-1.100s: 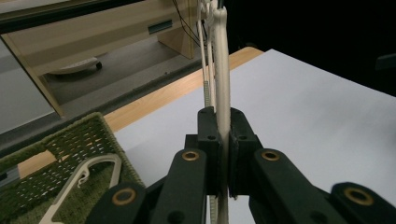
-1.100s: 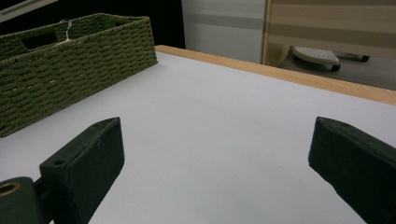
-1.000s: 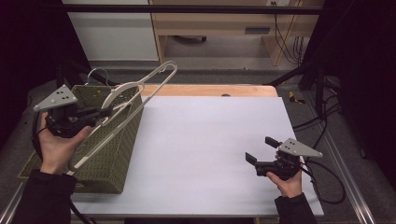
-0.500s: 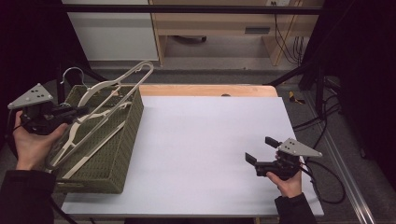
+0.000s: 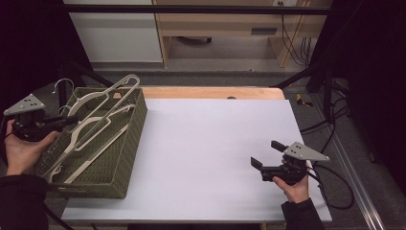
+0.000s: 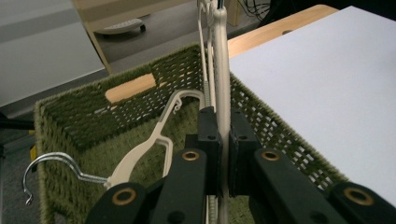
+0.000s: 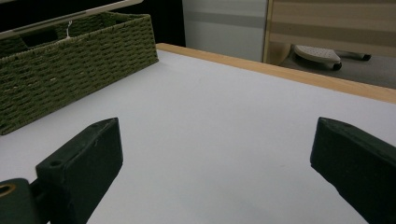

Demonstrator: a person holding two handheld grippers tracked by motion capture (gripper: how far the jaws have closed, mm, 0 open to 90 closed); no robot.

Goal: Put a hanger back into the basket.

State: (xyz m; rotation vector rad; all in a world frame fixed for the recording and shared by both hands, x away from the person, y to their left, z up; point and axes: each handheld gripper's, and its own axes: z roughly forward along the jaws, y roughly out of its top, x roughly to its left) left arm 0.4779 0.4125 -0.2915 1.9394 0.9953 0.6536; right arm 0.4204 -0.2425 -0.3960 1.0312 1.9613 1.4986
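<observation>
Cream plastic hanger cut off by the top edge, its lower bar hidden behind the black left tongs; woven green basket cropped at the left edge

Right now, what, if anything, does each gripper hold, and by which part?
The left gripper is shut on a cream hanger, pinching one thin bar of its frame above the green basket. The right gripper holds nothing; its jaws stand open over the table.

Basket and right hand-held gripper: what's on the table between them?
Nothing: in the high view only bare white table lies between the green basket and the right hand-held gripper. The right gripper view agrees.
</observation>
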